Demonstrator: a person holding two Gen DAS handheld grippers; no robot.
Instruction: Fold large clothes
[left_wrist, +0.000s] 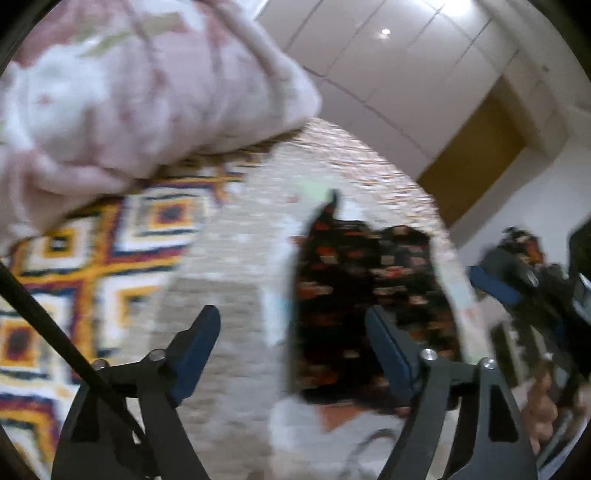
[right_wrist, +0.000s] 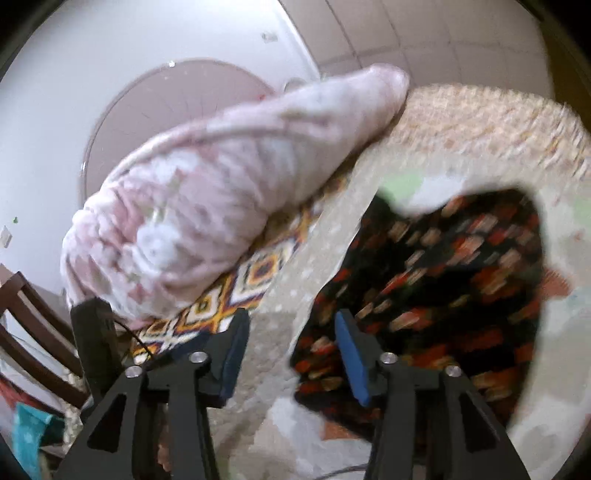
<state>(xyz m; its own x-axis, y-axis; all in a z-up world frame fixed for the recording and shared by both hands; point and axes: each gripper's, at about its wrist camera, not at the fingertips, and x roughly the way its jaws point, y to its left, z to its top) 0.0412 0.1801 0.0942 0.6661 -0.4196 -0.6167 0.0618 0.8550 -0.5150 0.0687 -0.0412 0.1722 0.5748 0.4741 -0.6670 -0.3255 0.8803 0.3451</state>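
Note:
A dark garment with an orange and red pattern (left_wrist: 354, 295) lies spread on a pale bed cover (left_wrist: 236, 280); it also shows in the right wrist view (right_wrist: 443, 280). My left gripper (left_wrist: 291, 332) is open and empty, hovering above the garment's left edge. My right gripper (right_wrist: 291, 339) is open and empty, above the garment's near left edge. The right gripper also shows at the right edge of the left wrist view (left_wrist: 517, 280). Both views are motion-blurred.
A rolled pink and white quilt (left_wrist: 140, 99) lies on a colourful geometric blanket (left_wrist: 92, 251); the quilt also shows in the right wrist view (right_wrist: 207, 206). A wooden chair (right_wrist: 33, 339) stands at the left. White wardrobe doors (left_wrist: 406, 66) stand behind the bed.

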